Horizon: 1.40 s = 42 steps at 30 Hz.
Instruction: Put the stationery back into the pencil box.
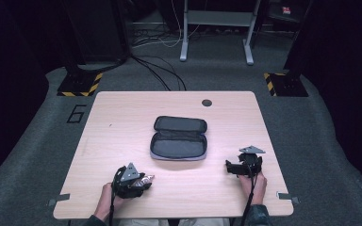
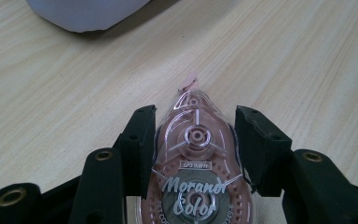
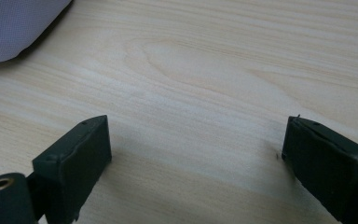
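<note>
Wooden table, light grain, with a dark round grommet hole near its far edge. Open grey pencil case lies at table centre, lid folded back, dark lining showing. Floor is grey carpet; a "6" is marked left of the table. Two yellow-and-black striped bases beyond the far corners. Black cables run across the floor towards a grey metal frame.

Overhead view, two close table views
</note>
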Each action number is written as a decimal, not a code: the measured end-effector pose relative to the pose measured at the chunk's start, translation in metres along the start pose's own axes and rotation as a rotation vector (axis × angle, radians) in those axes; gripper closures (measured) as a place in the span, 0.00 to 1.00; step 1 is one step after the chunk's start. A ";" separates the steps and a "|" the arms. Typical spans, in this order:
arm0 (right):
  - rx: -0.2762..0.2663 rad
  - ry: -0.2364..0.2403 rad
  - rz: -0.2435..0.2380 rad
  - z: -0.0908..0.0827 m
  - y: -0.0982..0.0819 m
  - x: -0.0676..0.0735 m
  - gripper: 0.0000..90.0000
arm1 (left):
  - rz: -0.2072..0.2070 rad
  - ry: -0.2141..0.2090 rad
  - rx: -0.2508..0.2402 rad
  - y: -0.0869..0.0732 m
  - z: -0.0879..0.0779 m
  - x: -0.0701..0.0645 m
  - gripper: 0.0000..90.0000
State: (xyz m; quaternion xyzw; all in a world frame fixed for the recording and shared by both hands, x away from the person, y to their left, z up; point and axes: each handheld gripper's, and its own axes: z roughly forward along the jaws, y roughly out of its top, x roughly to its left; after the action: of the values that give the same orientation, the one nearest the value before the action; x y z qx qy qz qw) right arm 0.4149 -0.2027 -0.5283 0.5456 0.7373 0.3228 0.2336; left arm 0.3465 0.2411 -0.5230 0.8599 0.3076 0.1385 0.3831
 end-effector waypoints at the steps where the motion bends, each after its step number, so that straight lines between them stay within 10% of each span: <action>1: -0.001 -0.001 0.000 0.000 0.000 0.000 0.08 | 0.000 -0.002 -0.007 0.000 -0.001 0.001 0.56; 42: -0.003 0.001 -0.009 0.000 -0.001 -0.001 0.08 | 0.039 0.000 -0.061 0.080 -0.012 0.038 0.56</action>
State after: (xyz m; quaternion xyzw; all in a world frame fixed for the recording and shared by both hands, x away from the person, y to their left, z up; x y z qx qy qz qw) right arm 0.4141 -0.2039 -0.5289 0.5417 0.7393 0.3232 0.2356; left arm 0.4045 0.2308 -0.4549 0.8536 0.2866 0.1554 0.4062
